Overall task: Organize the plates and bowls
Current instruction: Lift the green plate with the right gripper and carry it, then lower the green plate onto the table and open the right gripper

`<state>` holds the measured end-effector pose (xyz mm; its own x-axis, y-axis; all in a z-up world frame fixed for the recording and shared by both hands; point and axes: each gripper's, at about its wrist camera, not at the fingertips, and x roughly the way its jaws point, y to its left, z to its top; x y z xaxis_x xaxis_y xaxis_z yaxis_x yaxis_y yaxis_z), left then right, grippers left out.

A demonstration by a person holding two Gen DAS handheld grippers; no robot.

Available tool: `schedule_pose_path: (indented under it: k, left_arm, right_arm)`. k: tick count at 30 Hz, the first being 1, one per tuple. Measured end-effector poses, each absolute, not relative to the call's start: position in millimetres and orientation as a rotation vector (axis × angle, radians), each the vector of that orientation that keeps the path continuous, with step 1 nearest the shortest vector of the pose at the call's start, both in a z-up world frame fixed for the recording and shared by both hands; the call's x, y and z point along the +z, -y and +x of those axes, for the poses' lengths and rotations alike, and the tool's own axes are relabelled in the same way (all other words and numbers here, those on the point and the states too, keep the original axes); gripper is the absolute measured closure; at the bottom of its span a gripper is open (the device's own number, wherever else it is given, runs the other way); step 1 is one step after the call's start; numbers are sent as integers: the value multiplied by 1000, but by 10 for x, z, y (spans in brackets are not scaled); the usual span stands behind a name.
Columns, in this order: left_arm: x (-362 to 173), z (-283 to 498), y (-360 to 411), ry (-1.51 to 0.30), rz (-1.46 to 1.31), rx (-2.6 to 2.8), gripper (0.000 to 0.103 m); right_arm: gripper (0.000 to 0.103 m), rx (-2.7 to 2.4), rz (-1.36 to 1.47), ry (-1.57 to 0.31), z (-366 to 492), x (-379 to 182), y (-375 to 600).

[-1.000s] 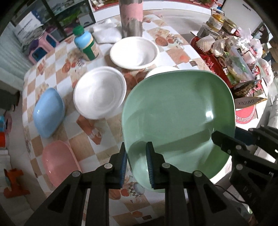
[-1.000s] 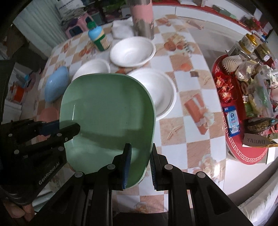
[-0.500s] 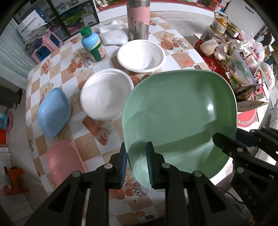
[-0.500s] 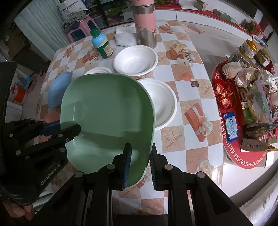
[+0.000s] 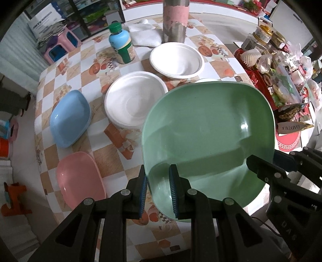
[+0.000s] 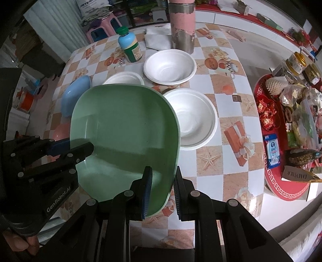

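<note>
Both grippers hold a large green square plate (image 5: 209, 129) (image 6: 124, 129) in the air above the table. My left gripper (image 5: 158, 181) is shut on its left rim and my right gripper (image 6: 163, 181) is shut on its right rim. Below lie a blue square plate (image 5: 69, 118) (image 6: 75, 94), a pink square plate (image 5: 80, 179) (image 6: 60, 129), and three white bowls: far (image 5: 177, 59) (image 6: 170, 66), left (image 5: 135, 100) (image 6: 122, 78) and right (image 6: 193, 119). The green plate hides part of the left and right bowls.
A pink and steel flask (image 5: 175, 18) (image 6: 182, 24), a green-capped bottle (image 5: 121, 45) (image 6: 129, 45) and a folded white cloth (image 5: 143, 34) stand at the table's far end. A red tray (image 6: 281, 141) of snacks and jars sits to the right, off the table.
Both grippers have lifted the green plate higher and drawn it back; the table and dishes look smaller and farther. The grips are unchanged.
</note>
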<state>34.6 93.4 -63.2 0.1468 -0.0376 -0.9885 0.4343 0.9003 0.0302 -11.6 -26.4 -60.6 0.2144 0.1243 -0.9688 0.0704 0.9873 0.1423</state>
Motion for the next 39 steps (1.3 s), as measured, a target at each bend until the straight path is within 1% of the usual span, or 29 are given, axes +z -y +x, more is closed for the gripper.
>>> schedule_pose_path:
  k: [17, 28, 34, 39]
  left_arm:
    - [-623, 255, -1301, -1400, 286, -251, 80]
    - [-617, 115, -1502, -1405, 238, -86, 80]
    - [-592, -29, -1818, -1400, 169, 39, 80]
    - [-667, -18, -2191, -1424, 85, 79, 80]
  right_arm:
    - [81, 123, 94, -1367, -137, -611, -118]
    - [81, 251, 48, -1369, -108, -660, -262]
    - [81, 358, 15, -1382, -80, -735, -453]
    - [81, 435, -54, -1399, -98, -797, -807]
